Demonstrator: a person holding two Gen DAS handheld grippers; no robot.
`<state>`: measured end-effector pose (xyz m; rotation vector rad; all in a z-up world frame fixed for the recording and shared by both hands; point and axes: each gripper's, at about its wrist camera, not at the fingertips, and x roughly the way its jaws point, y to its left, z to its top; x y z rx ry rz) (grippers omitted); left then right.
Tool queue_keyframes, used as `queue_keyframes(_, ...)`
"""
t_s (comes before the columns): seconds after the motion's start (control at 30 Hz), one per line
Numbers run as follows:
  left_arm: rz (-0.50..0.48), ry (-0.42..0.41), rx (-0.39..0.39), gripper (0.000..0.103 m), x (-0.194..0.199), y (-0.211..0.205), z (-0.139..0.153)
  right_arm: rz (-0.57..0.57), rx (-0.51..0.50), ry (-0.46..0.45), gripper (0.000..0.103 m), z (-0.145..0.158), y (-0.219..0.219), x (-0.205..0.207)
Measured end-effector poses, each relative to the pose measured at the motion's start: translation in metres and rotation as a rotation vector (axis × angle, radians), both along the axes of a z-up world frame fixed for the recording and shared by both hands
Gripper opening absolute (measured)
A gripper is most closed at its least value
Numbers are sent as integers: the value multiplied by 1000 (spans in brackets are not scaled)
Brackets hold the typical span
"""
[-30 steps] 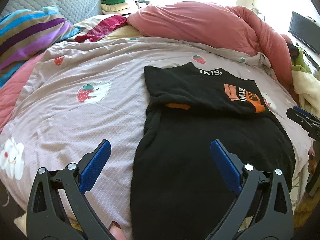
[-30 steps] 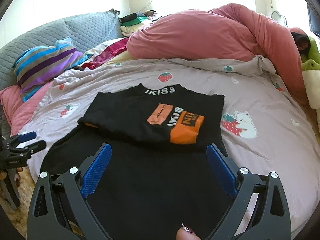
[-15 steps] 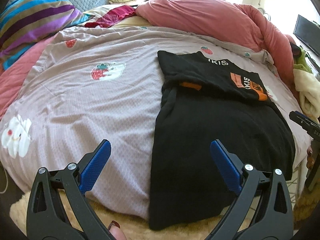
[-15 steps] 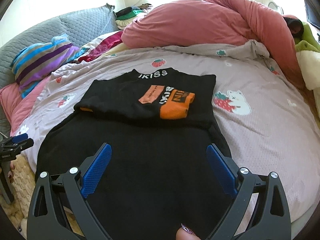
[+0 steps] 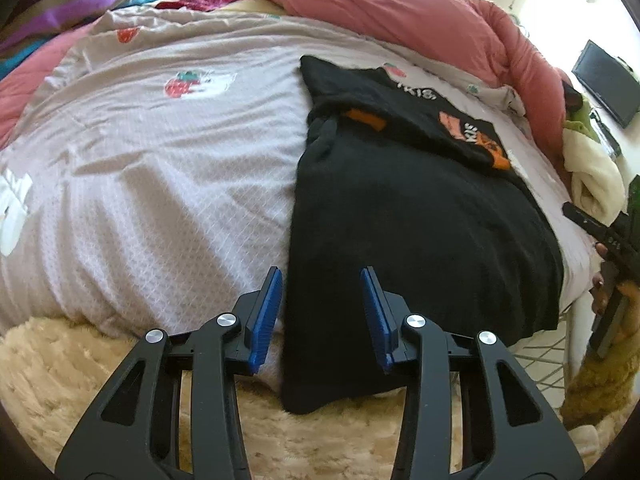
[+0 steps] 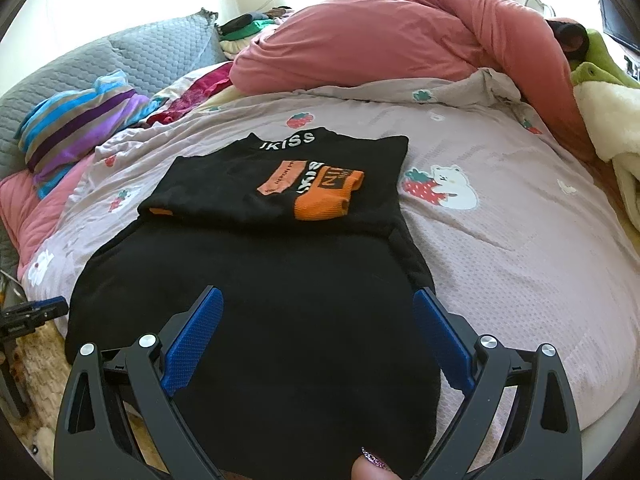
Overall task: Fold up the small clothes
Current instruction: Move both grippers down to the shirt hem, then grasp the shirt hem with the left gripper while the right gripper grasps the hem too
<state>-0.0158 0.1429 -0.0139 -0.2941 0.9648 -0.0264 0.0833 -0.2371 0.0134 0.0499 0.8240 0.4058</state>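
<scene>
A black top with orange patches and white lettering lies on the bed, its upper part folded down over itself; its hem hangs over the near bed edge. It also shows in the right wrist view. My left gripper is partly closed but still open and empty, straddling the top's near left hem corner. My right gripper is wide open and empty, over the lower middle of the top. The right gripper shows at the right edge of the left wrist view; the left gripper shows at the left of the right wrist view.
A pink strawberry-print sheet covers the bed. A pink duvet is heaped at the back, a striped pillow at the left, a cream blanket at the right. A cream fluffy rug lies below the bed edge.
My left gripper has moved down to the top's hem corner at the bed edge and its jaws have narrowed. My right gripper has drawn back a little and stays wide open.
</scene>
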Motion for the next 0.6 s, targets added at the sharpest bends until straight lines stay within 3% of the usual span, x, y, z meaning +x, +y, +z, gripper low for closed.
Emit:
queue_keyframes(0.27,4,46,-53,33,-3,4,-16,-1,-14,27,95,-8,-10,-7)
queue_keyframes(0.33,-8,52,-60,28,-5,3,-18,0,-17,41,95,-12,-13,-10)
queue_keyframes(0.6,-32,64,-51,26,-10,-2,-22,27,-55,102,95,-27,-30,-28)
